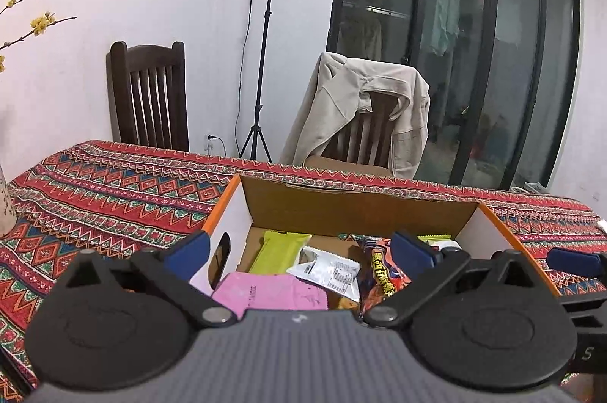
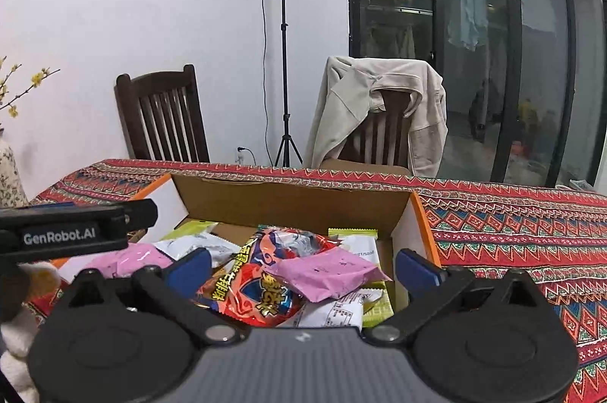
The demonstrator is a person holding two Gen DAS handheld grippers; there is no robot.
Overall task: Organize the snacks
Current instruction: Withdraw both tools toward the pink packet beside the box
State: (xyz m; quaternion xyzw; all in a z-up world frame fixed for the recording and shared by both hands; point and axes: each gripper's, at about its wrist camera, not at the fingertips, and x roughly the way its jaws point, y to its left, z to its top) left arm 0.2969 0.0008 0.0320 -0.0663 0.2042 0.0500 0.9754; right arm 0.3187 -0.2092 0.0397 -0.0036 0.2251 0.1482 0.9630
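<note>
Right wrist view: both claws gape empty; pink packet (image 2: 328, 270) lies crosswise in box (image 2: 296, 209).

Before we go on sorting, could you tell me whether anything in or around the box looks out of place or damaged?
Nothing looks spilled or damaged. The snack packets lie jumbled inside the cardboard box: a pink packet rests tilted on the red packet, overlapping white and green ones. A beige jacket hangs unevenly over the chair behind the table.

— Left hand-held gripper (image 1: 299, 253): finish?
— Grey ribbed body, black round side plates, black link arms, silver pivot screws, blue fingertips (image 1: 193, 247).
— Right hand-held gripper (image 2: 303, 268)?
— Same build. White "GenRobot.AI" lettering seen on the left unit's black side.
</note>
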